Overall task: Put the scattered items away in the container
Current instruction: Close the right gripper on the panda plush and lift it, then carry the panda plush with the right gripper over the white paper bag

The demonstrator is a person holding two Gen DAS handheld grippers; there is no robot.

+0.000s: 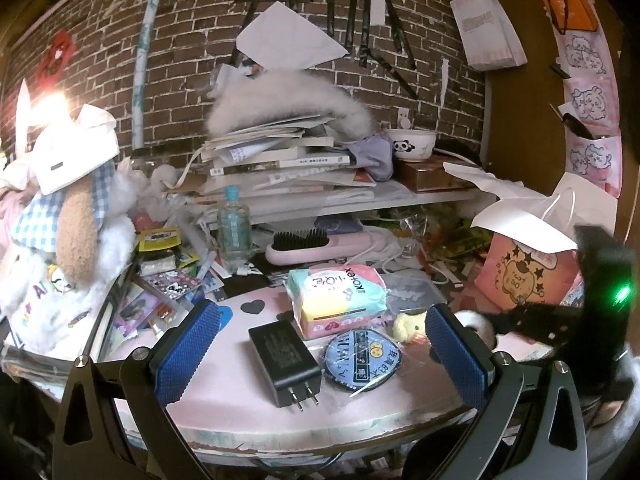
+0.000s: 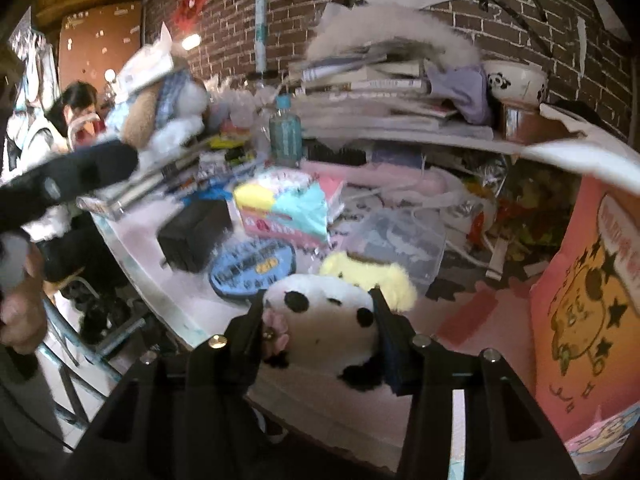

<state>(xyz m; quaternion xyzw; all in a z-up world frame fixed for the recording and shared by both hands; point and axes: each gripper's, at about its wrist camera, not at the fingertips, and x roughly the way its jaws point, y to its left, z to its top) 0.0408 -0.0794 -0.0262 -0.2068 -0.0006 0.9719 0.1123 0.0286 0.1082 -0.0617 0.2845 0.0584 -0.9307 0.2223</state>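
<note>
My right gripper is shut on a black-and-white panda plush, one finger pressing on each side just above the pink table. Behind the panda lies a yellow plush. My left gripper stands open over the table, nothing between its blue pads. Between and beyond those pads lie a black charger, a round blue packet and a pastel tissue pack. A clear plastic box sits behind the yellow plush. A pink paper bag stands at the right.
A shelf at the back carries stacked books, a grey furry thing and a panda bowl. A plush dog, a bottle, a pink hairbrush and loose packets crowd the left and rear. A person sits far left in the right wrist view.
</note>
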